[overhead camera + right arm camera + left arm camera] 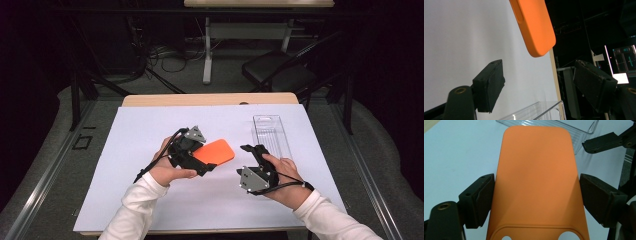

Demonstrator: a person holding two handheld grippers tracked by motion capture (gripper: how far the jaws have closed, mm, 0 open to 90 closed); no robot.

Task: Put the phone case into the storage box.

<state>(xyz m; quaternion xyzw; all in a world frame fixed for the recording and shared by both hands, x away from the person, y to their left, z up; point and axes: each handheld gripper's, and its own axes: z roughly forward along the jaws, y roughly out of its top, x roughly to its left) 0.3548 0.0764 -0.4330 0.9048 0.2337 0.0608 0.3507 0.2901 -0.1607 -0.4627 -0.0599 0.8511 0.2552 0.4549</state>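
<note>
Between the left hand-held gripper (536, 200) jaws, clamped edgewise: orange phone case (536, 182), held up for the right hand-held gripper (540, 85), open and empty.

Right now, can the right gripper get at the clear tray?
Probably yes. The right gripper is open and empty, right beside the clear tray, with nothing between them. The orange case sits between the left gripper's fingers, off to the other side.

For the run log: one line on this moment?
left gripper: shut on orange case | right gripper: open, nothing held | clear tray: on table
</note>
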